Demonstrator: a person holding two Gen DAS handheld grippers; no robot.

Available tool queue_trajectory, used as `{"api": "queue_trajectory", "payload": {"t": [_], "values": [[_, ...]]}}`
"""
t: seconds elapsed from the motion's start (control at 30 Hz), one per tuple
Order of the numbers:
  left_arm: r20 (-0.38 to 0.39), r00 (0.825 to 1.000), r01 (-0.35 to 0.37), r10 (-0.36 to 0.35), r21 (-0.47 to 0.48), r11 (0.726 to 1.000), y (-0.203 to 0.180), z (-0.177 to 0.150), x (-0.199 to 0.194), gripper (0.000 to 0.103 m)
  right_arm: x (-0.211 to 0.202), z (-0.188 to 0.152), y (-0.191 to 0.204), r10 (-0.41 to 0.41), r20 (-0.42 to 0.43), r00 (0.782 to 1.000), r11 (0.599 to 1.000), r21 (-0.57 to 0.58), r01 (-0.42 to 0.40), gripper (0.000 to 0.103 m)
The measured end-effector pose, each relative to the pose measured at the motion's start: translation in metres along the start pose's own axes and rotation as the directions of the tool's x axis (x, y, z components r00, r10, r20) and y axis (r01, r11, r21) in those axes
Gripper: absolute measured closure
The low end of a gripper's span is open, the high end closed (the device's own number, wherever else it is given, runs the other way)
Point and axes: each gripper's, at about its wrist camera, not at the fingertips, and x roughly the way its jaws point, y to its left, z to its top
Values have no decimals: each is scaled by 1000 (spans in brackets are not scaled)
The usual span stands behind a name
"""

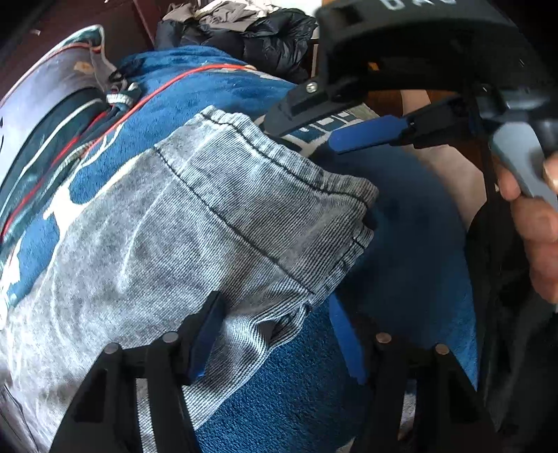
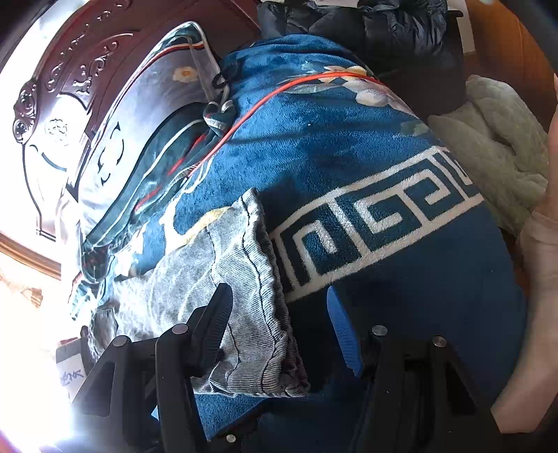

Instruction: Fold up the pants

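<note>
Grey washed corduroy pants lie on a blue patterned blanket; their elastic waistband points to the right. My left gripper is open, its jaws either side of the waistband's near corner, just above the cloth. My right gripper shows in the left wrist view, open over the waistband's far corner. In the right wrist view the pants lie low on the left and my right gripper stands open around the waistband edge.
A wooden headboard and a pillow are at the left. Dark jackets are piled at the far side, a pale green blanket at the right. A red cord crosses the blue blanket.
</note>
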Motion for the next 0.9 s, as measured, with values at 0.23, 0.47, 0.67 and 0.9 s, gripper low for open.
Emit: {"api": "queue_trajectory", "payload": {"t": [0.23, 0.47, 0.67, 0.9], "values": [[17, 989, 145, -145, -220, 965, 46, 2, 0, 81, 4, 2, -5, 25, 7, 1000, 999, 39, -25, 48], [28, 986, 165, -163, -244, 956, 48, -1, 2, 81, 26, 7, -7, 107, -28, 994, 989, 107, -104, 46], [35, 983, 182, -179, -256, 949, 50, -3, 2, 81, 49, 3, -6, 176, -84, 981, 971, 179, -159, 82], [58, 983, 186, -177, -268, 945, 53, -10, -10, 84, 32, 0, 21, 63, -20, 998, 997, 39, -62, 89]]}}
